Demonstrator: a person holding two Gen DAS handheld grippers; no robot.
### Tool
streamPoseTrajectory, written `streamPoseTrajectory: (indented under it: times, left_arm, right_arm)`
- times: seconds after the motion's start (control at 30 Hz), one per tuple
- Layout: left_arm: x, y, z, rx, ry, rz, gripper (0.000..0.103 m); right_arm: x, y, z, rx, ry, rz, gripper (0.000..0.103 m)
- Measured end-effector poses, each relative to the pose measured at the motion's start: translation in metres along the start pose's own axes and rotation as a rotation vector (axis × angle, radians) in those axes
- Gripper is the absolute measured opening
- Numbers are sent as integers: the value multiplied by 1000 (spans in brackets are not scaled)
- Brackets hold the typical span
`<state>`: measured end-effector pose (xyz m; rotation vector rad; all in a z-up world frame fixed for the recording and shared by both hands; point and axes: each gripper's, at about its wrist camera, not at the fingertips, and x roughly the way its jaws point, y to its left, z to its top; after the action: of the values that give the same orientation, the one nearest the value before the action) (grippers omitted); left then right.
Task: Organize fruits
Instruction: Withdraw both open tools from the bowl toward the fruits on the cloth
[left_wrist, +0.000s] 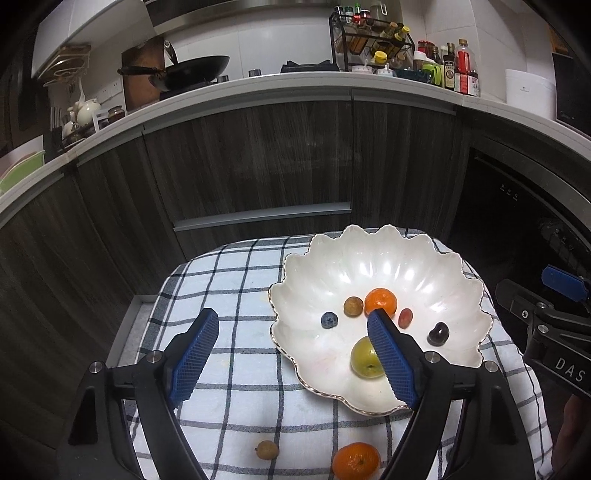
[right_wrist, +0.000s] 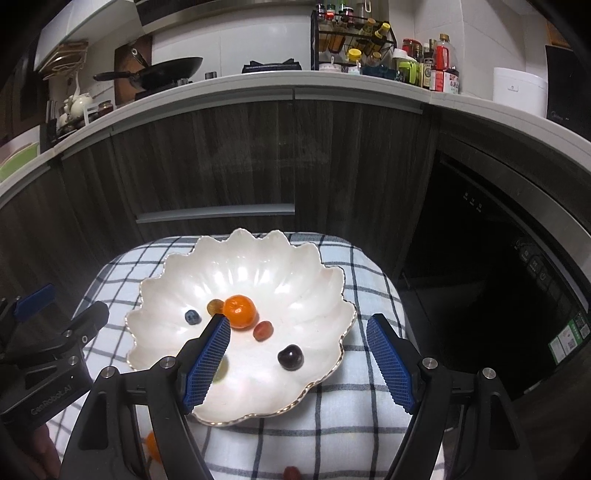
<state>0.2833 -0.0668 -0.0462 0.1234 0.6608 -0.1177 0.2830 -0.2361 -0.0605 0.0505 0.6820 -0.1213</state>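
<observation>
Legible text, left wrist view: white capitals "DAS" on the black body of the right tool (left_wrist: 565, 284) at the frame's right edge; the word runs out of frame.

Right wrist view: "GenRobot.AI" in pale letters on the black body of the left tool (right_wrist: 55, 306), lower left.

Bottle labels (left_wrist: 467, 79) on the counter (left_wrist: 295, 79) carry print, too small to read. Oven panel markings (right_wrist: 472, 201) and green sticker (right_wrist: 570, 334): illegible.

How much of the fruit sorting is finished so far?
Mostly done: the white bowl already holds six fruits, among them an orange, a blueberry and a green fruit. Nothing is in hand; the left gripper and the right gripper are open. Left on the checked cloth: another orange and a small yellowish fruit.
</observation>
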Motion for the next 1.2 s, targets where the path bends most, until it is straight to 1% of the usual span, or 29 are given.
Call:
streamPoseTrajectory:
  times: [0.3,0.5,0.9,1.2]
  left_arm:
    - [-22,0,1,8,-31,-3,83]
    - [-31,-1,-2,18,-41,-7,83]
    - [-41,0,-12,31,-49,-21,83]
    - [-43,-2,-26,43,-37,-25,83]
  right_arm:
    - [-22,3,0,-9,-40,3,77]
    - [-31,2,-4,-2,-48,7,77]
    - [-42,6,-17,2,-36,11,77]
    - [-44,8,-29,-8,-27,3,77]
